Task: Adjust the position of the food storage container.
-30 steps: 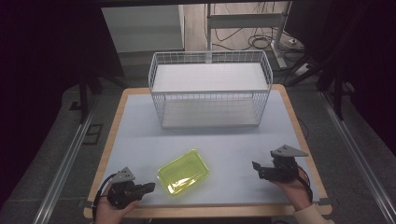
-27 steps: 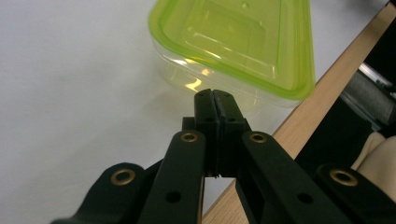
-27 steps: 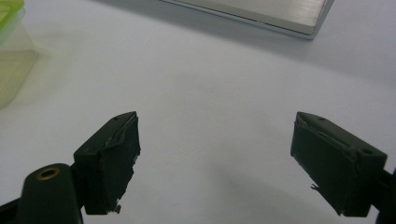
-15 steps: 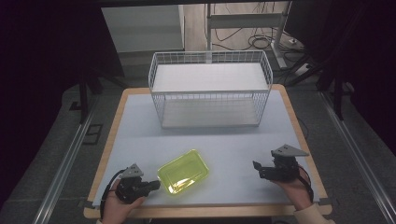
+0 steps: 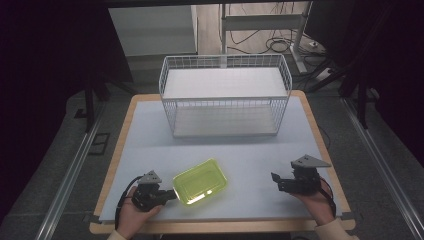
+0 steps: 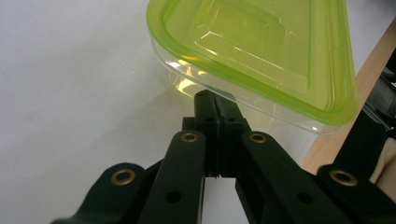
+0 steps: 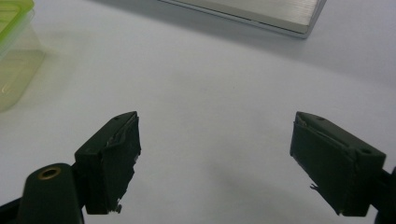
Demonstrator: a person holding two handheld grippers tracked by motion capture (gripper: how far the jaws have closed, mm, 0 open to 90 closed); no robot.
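Note:
A clear container with a yellow-green lid lies near the front of the white table top. My left gripper is at the container's left end, held by a hand at the front left. In the left gripper view its jaws are shut with nothing between them, and the tips sit just under the lid's rim, against or very near the clear wall. My right gripper rests at the front right, well apart from the container. Its fingers stand wide open over bare table, with the container off to the left.
A white wire basket stands at the back middle of the table; its base edge shows in the right gripper view. The table's wooden border runs around the white top. Dark floor and metal rails lie beyond both sides.
My left gripper has slid to the right along the front of the table, up to the container's left end. The container and my right gripper have stayed where they were.

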